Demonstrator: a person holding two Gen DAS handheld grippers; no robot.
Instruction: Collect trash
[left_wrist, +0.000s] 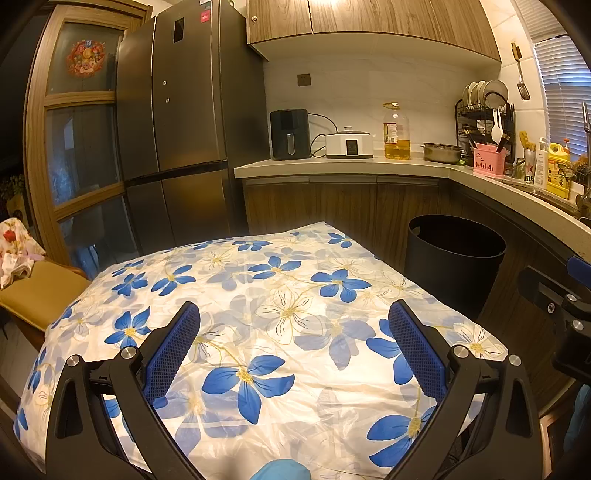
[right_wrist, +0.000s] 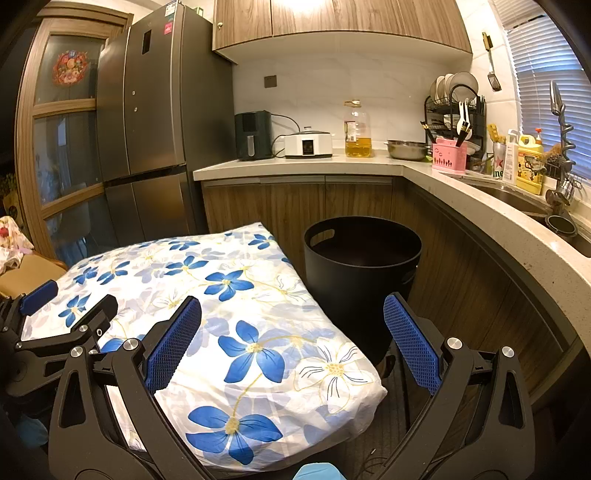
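Left gripper (left_wrist: 294, 321): jaws wide apart, holding nothing, low centre over the floral tablecloth (left_wrist: 258, 295).
Right gripper (right_wrist: 292, 317): jaws wide apart, holding nothing, at the cloth's right edge.
Black bin (right_wrist: 362, 266): centre frame, on the floor beside the table, under the counter (right_wrist: 480, 206).

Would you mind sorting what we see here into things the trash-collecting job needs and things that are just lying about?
For the job:
black bin, open-topped, beside the table
left gripper, open
right gripper, open

Just lying about:
floral tablecloth, no trash visible on it
oil bottle
air fryer
dish rack
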